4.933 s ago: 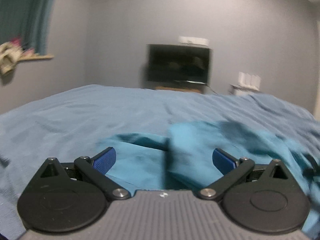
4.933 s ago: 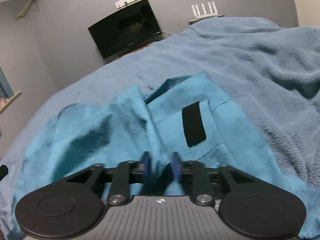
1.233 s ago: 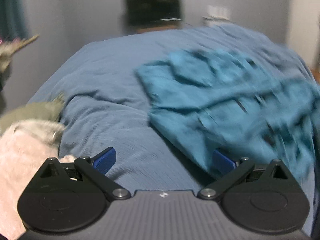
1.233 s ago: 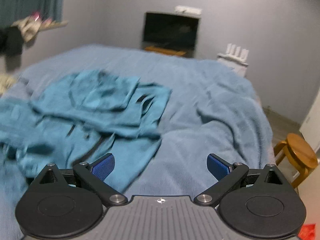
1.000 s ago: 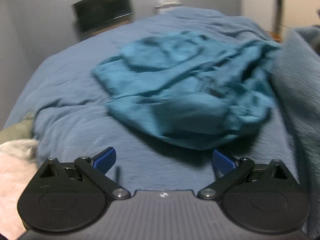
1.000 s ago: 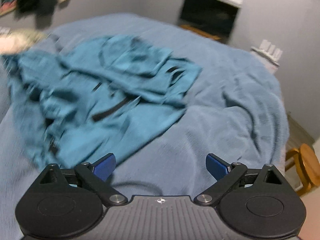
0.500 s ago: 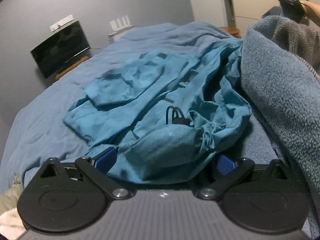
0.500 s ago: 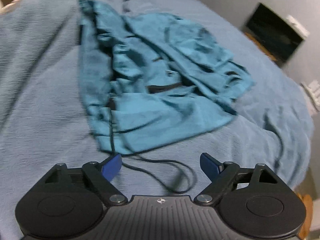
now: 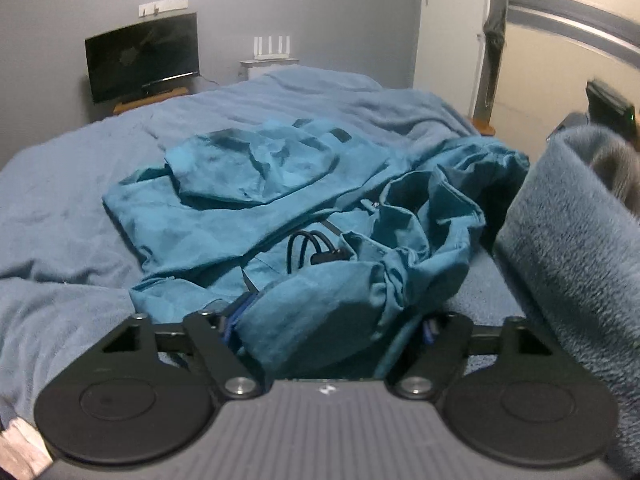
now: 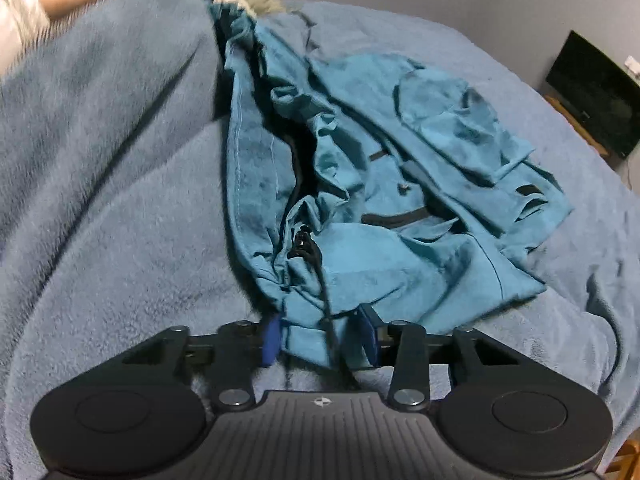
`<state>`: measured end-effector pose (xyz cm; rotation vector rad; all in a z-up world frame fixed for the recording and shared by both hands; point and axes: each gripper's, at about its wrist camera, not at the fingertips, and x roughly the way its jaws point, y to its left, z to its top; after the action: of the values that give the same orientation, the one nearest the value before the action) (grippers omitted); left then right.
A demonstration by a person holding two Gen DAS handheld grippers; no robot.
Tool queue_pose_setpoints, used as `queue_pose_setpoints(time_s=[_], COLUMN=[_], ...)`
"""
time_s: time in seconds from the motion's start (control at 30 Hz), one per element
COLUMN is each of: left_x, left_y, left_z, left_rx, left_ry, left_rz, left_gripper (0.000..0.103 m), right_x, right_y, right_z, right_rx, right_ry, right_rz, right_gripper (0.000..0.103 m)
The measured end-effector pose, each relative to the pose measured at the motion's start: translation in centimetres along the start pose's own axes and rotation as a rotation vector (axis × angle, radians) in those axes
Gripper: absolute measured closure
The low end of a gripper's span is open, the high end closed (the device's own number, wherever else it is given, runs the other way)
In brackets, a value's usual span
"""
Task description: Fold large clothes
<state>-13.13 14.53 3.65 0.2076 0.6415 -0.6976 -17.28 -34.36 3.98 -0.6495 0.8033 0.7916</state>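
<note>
Teal, suede-like cloth makes up the jacket [image 9: 248, 216], which lies crumpled on the bed [image 9: 60, 208], filling the middle of the left wrist view and running from 12 to 3 o'clock in the right wrist view. It looks soft and limp, with no stiffness to hold a shape, so any lifted part will likely sag and drag the rest along; the napped surface should grip well against the pads. It seems bulky, not heavy, with layers bunched over one another.

The left gripper [image 9: 326, 326] has its jaws partly closed around a thick bunch of the cloth at 6 o'clock in its view; whether they pinch it firmly I cannot tell, since the fabric covers the fingertips. The right gripper [image 10: 320, 336] has its jaws narrowed around the near hem, with a black drawcord [image 10: 316, 264] running between them; they appear to be closing on the fabric but show a gap on each side.

Good places to hold are probably a hem edge or a corner, a single layer if possible. The drawcord could snag. A grey-blue blanket [image 10: 100, 128] is heaped touching the jacket's edge at 10 o'clock in the right wrist view.
</note>
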Motion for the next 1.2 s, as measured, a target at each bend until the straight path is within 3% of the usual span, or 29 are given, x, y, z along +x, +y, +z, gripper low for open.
queue_pose_setpoints(time_s=[0.07,0.2,0.3,0.43,0.57,0.9,1.07,1.2], left_x=[-0.2,-0.3,-0.4,0.0,0.3,2.0,4.3,6.8], left_y=[0.2,0.5,1.1,2.2,2.8,6.1,8.5,11.7], left_z=[0.1,0.2,0.3,0.9,2.4,7.7,10.6,12.9], left_rx=[-0.002,-0.023,-0.074,-0.148,-0.169,-0.194,-0.173,-0.199], left_ry=[-0.005,-0.02,-0.048,-0.087,-0.103,-0.176,-0.19,-0.196], left_rz=[-0.005,0.003,0.009,0.027,0.059,0.145,0.188,0.203], left_gripper=[0.046,0.053,0.057,0.06,0.062,0.066,0.068,0.068], right_x=[-0.9,-1.3,-1.1,-0.2,-0.7,-3.7,-1.2,2.1], right_y=[-0.6,-1.0,-0.1,-0.8,-2.2,-10.0,-15.5,-20.7], right_z=[-0.1,-0.8,-1.1,-1.4,-0.8,3.7,6.8,8.2], right_rx=[0.024,0.048,0.011,0.046,0.092,0.257,0.361,0.529], right_ry=[-0.019,0.02,0.009,-0.018,-0.105,-0.395,-0.498,-0.54], right_rz=[-0.013,0.059,0.058,0.009,-0.036,-0.153,-0.186,-0.215], right_gripper=[0.069,0.066,0.055,0.061,0.073,0.076,0.076,0.076])
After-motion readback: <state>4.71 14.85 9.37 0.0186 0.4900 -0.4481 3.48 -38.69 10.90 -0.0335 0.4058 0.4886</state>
